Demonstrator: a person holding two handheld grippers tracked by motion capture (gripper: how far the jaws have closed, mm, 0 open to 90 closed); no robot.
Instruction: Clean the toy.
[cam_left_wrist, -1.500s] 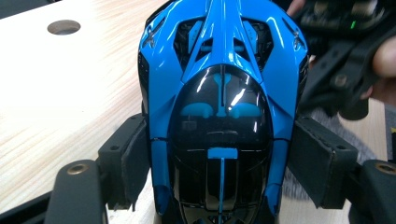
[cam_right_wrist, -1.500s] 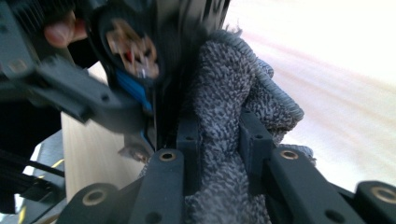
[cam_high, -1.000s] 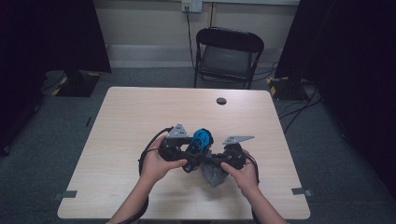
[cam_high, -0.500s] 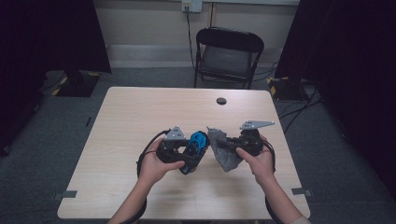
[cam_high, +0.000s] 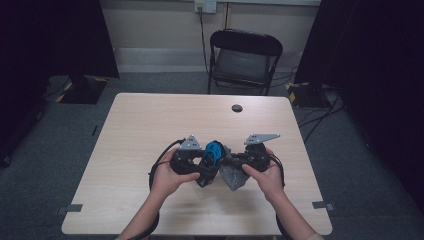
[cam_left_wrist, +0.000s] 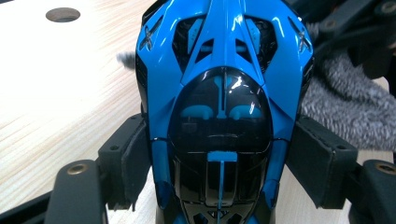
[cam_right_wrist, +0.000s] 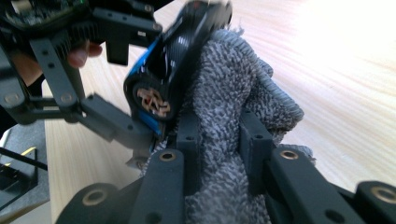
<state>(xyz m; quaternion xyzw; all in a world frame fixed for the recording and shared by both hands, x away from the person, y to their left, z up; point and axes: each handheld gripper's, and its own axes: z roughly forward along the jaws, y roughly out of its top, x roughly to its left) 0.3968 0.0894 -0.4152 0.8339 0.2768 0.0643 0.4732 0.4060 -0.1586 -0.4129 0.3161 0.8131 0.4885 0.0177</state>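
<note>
My left hand-held gripper (cam_high: 204, 172) is clamped on the blue toy car (cam_left_wrist: 223, 93), its pads pressing both flanks, the car held above the middle of the counter (cam_high: 150, 130); just to its right the grey cloth (cam_right_wrist: 224, 121) presses against the car's side; my right hand-held gripper (cam_right_wrist: 217, 140) is closed tight on that cloth, bunched between its jaws.

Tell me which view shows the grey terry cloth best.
The right gripper view: the grey terry cloth sits bunched between the right gripper jaws, pressed against the blue toy car. The left gripper view catches a patch beside the car. The high view shows a small lump.
</note>
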